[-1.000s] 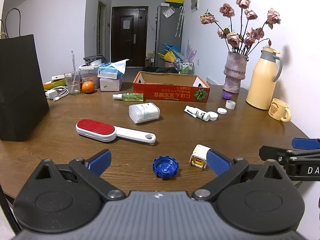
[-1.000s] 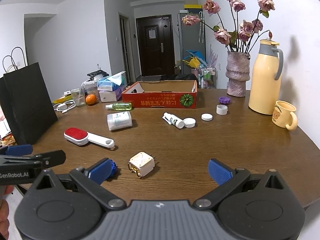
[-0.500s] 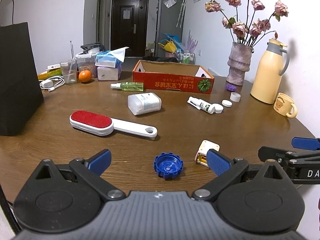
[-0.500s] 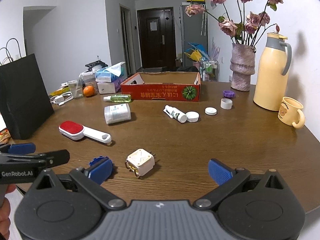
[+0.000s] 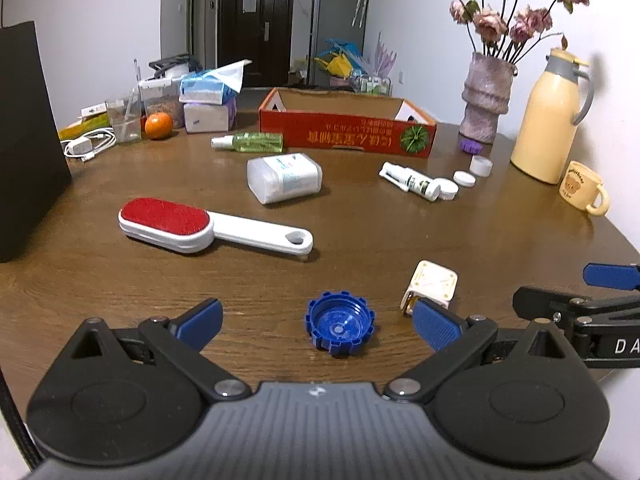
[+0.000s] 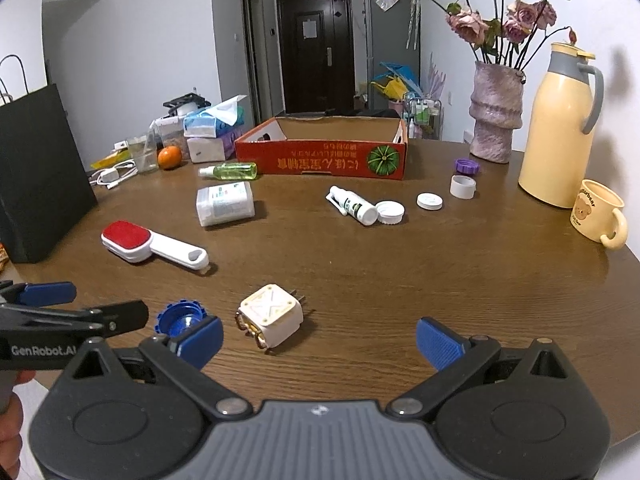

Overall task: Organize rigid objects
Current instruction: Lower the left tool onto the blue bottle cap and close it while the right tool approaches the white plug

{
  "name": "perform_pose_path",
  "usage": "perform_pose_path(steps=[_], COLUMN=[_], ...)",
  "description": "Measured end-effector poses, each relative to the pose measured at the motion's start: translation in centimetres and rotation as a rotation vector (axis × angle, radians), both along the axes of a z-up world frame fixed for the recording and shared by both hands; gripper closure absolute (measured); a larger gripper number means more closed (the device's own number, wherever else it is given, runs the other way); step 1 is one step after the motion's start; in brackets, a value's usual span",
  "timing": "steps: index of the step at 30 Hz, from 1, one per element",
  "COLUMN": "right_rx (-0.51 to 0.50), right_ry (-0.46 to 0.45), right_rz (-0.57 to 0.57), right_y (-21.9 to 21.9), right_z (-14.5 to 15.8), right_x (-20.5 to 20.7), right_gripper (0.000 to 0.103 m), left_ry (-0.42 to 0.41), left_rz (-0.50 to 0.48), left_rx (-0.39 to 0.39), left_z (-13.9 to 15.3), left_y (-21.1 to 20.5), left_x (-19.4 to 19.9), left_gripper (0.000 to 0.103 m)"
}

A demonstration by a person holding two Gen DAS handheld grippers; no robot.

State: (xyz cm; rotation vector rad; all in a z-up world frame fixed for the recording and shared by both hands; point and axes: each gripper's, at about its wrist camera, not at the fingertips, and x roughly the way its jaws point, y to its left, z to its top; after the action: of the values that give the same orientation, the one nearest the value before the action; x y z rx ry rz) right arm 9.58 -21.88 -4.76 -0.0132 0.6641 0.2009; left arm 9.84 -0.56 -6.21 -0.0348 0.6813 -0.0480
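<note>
A blue bottle cap lies on the wooden table between the open fingers of my left gripper. A white plug adapter lies just ahead of my open, empty right gripper, left of its middle; it also shows in the left wrist view. Farther on lie a red lint brush, a white plastic container, a green spray bottle, a small white bottle and loose white caps. An open red cardboard box stands at the back.
A black paper bag stands at the left. A vase of flowers, a yellow thermos and a yellow mug stand at the right. Tissue boxes, an orange and cables sit back left.
Both grippers have moved forward and lower toward the table. The blue cap now sits between the left fingers, and the plug adapter is closer to the right gripper.
</note>
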Motion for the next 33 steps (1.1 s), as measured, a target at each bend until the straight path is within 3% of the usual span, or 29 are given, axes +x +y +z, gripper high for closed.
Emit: perform_pose_path(steps=[21,31,33], right_rx=[-0.037,-0.038,-0.038], right_ry=[0.051,0.065,0.067], right_rz=[0.047,0.075,0.081], right_y=[0.3,0.6,0.8], right_z=[-2.9,-3.9,-4.0], right_x=[3.0,4.4,4.6], right_gripper=[0.002,0.002,0.003], left_ry=[0.085,0.095,0.101], left_rz=[-0.020,-0.047,-0.057], left_rx=[0.054,0.061,0.056], left_z=[-4.1,-5.2,-5.4], left_y=[-1.5,-2.0,-2.1], left_x=[2.7,3.9,4.1], left_gripper=[0.002,0.024,0.036])
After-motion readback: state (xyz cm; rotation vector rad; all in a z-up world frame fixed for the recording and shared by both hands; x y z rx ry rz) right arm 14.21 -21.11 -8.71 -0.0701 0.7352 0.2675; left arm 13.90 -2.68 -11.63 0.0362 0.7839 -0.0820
